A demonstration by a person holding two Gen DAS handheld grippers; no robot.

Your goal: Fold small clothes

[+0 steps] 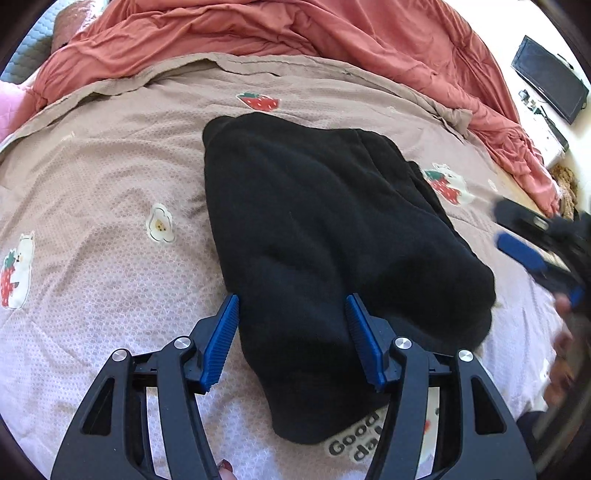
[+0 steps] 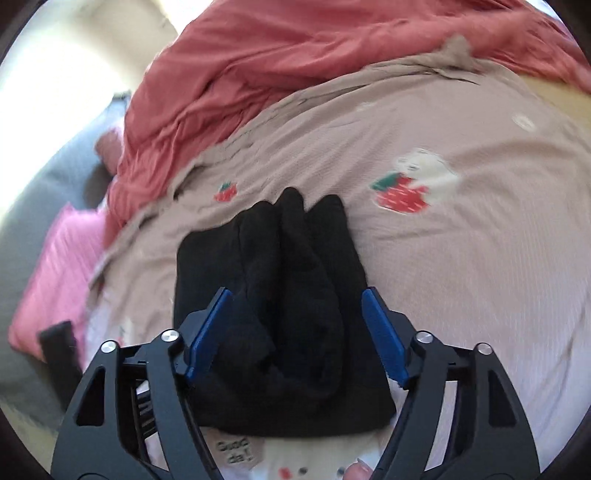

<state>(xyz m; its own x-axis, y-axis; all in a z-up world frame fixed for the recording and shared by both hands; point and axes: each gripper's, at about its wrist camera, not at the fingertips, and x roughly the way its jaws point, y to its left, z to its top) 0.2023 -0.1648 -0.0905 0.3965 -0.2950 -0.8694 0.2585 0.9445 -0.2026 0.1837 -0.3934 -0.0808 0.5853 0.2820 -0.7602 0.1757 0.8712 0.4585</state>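
Beige waffle-textured bedcover [image 1: 110, 206] printed with strawberries and little bears fills the space under and ahead of both your grippers, and it carries everything else. Past your fingertips, at its far edge, a rumpled coral-red quilt [image 1: 229, 33] is heaped up; from your right wrist view the same quilt [image 2: 258, 62] sits ahead and to the left of the fingers, with a pink cushion [image 2: 55, 273] further left.

On the cover lies the black garment [image 1: 314, 229], folded into a thick, long bundle. It runs from just beneath your left gripper [image 1: 291, 339] away beyond the fingertips. Your left fingers [image 1: 221, 339] stand spread apart, one over the bundle's left edge and the other over its cloth, and the near end of the bundle lies in the gap between them; the blue pads press on nothing.

From your right wrist view, the black garment [image 2: 284, 295] lies below and between the fingers, with raised folds running away from you. Your right gripper [image 2: 295, 332] is also spread wide, its blue pads [image 2: 384, 336] flanking the ridges without squeezing them. That picture is blurred.

Beyond the right finger of your left gripper, your right gripper [image 1: 535, 251] shows at the frame's edge, blurred, clear of the bundle's side.

Just under the bundle's near end, a printed "Good" label [image 1: 351, 439] shows on the cover.
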